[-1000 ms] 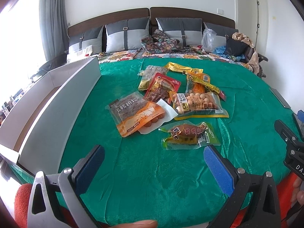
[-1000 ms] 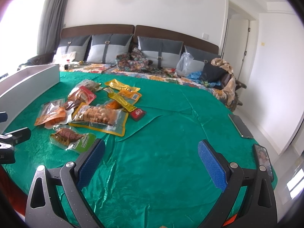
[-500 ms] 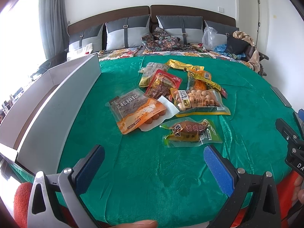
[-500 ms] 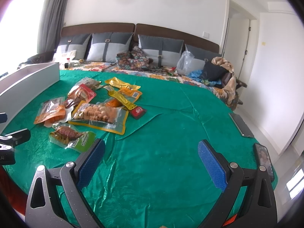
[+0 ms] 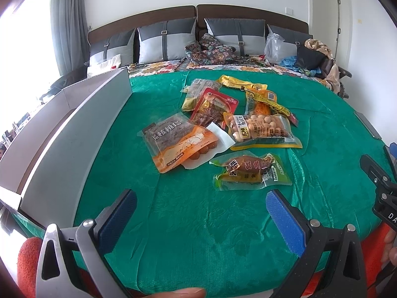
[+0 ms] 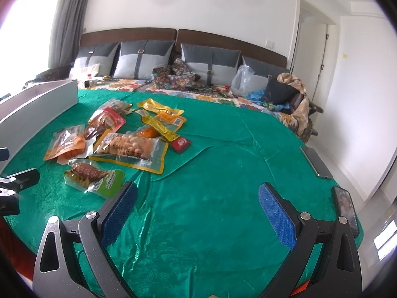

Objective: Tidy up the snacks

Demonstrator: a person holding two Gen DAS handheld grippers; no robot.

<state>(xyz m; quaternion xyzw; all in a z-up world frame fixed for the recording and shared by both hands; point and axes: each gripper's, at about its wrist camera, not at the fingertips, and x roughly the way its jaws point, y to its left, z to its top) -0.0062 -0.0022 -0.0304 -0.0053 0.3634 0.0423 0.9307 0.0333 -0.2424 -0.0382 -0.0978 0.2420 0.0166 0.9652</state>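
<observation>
Several snack packets lie in a loose heap on the green cloth [image 5: 188, 223]: an orange walnut pack [image 5: 177, 142], a clear pack of round balls [image 5: 259, 130], a green-edged pack with a brown piece [image 5: 249, 171] nearest me, a red pack [image 5: 213, 108] and yellow ones behind. A long white box [image 5: 74, 126] stands open at the left. My left gripper [image 5: 201, 211] is open, low over the cloth just short of the green-edged pack [image 6: 93, 176]. My right gripper [image 6: 197, 204] is open, right of the heap over bare cloth [image 6: 223, 173].
Two phones [image 6: 316, 161] [image 6: 346, 209] lie at the cloth's right edge. Grey pillows [image 5: 163, 41], a plastic bag [image 6: 242, 80] and piled clothes [image 6: 285, 92] sit at the far end of the bed. A small red packet [image 6: 182, 144] lies apart from the heap.
Both grippers have drifted slightly forward toward the snack heap, so the packets sit a little lower in view. Both stay open.
</observation>
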